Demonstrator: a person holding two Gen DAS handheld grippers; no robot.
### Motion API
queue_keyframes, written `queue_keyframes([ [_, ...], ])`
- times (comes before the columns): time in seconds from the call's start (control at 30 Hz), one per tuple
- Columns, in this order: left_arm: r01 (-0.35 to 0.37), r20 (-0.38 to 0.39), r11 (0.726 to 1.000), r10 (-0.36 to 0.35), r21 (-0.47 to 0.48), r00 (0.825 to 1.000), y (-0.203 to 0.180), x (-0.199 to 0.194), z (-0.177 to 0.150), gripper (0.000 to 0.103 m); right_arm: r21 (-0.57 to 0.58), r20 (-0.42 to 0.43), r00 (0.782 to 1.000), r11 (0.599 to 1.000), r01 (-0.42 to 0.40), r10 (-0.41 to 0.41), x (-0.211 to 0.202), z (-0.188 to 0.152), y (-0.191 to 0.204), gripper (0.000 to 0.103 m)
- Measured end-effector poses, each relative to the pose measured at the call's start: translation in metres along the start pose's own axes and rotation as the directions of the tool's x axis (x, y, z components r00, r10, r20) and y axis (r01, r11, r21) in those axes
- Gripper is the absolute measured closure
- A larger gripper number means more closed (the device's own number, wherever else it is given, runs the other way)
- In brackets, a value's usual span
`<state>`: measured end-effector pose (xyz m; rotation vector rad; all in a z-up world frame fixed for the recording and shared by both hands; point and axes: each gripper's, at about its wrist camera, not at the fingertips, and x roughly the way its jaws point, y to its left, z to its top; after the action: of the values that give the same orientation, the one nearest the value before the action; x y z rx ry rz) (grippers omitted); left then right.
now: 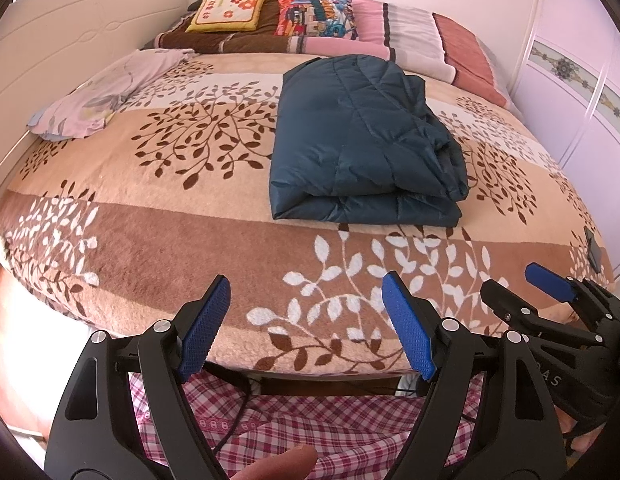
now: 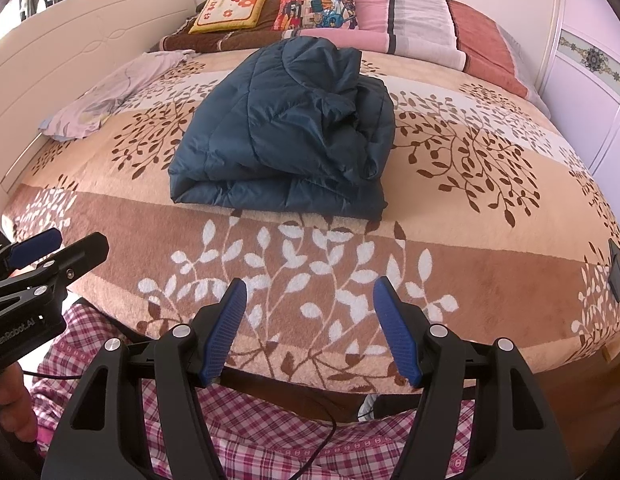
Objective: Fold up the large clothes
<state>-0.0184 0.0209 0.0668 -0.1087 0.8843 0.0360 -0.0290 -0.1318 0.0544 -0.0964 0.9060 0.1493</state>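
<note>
A dark teal quilted jacket (image 1: 361,144) lies folded in a thick rectangular bundle on the bed, also in the right wrist view (image 2: 286,128). My left gripper (image 1: 306,328) is open and empty, held at the bed's near edge, well short of the jacket. My right gripper (image 2: 310,328) is open and empty too, beside the left one at the near edge. The right gripper shows at the right of the left wrist view (image 1: 521,284); the left gripper shows at the left of the right wrist view (image 2: 58,244).
The bed has a tan blanket (image 1: 190,216) with a leaf pattern. A pale floral cloth (image 1: 106,96) lies at the far left. Pillows and cushions (image 1: 310,16) line the head end. A white headboard panel (image 1: 62,44) runs along the left, a wardrobe (image 1: 581,92) stands right. A small dark object (image 2: 617,270) lies at the blanket's right edge.
</note>
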Motion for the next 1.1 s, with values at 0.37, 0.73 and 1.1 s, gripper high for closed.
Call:
queue_keyframes([
  [0.37,0.0,0.002,1.0,0.0,0.001,1.0,-0.001,-0.0008,0.0007,0.026,-0.001,0.0,1.0,1.0,-0.002,0.002,0.001,0.0014,-0.0024,0.038],
  [0.73,0.0,0.005,1.0,0.0,0.002,1.0,-0.0021,-0.0019,0.0,0.026,-0.003,0.0,1.0,1.0,-0.004,0.004,0.0007,0.0008,-0.0021,0.038],
  [1.1,0.0,0.008,1.0,0.0,0.003,1.0,-0.0052,-0.0007,0.0034,0.026,-0.001,-0.002,1.0,1.0,-0.004,0.004,0.0009,0.0018,-0.0028,0.038],
])
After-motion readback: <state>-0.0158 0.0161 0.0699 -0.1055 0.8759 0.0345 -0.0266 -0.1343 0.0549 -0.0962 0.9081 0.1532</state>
